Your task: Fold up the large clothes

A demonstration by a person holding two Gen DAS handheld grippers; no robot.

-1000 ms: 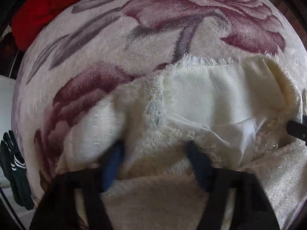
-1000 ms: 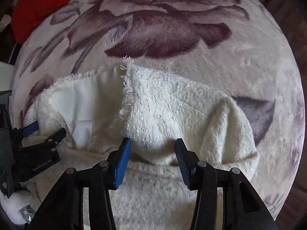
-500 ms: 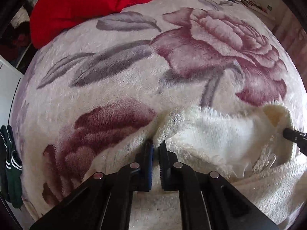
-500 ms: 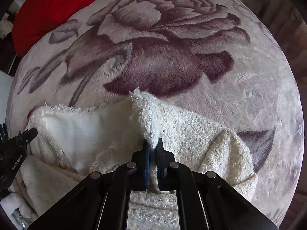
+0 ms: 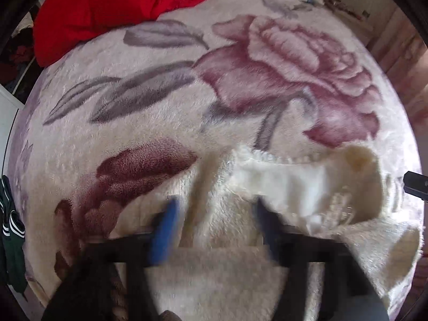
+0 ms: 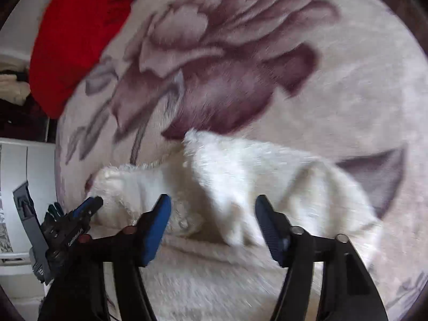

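A fluffy cream garment lies on a floral blanket, its top edge folded back so the smooth white lining shows. It also shows in the right wrist view. My left gripper is open, its blue pads apart over the garment's left part, holding nothing. My right gripper is open too, its pads apart over the garment's middle fold, empty. The left gripper's tip shows at the left of the right wrist view.
A red cloth lies at the blanket's far left; it also shows in the right wrist view. A dark green item with white stripes hangs at the left edge. White furniture stands left of the bed.
Half a second ago both grippers were shut on the garment's edge. Now both have opened and let go, and the garment lies on the blanket. Both views are motion-blurred.
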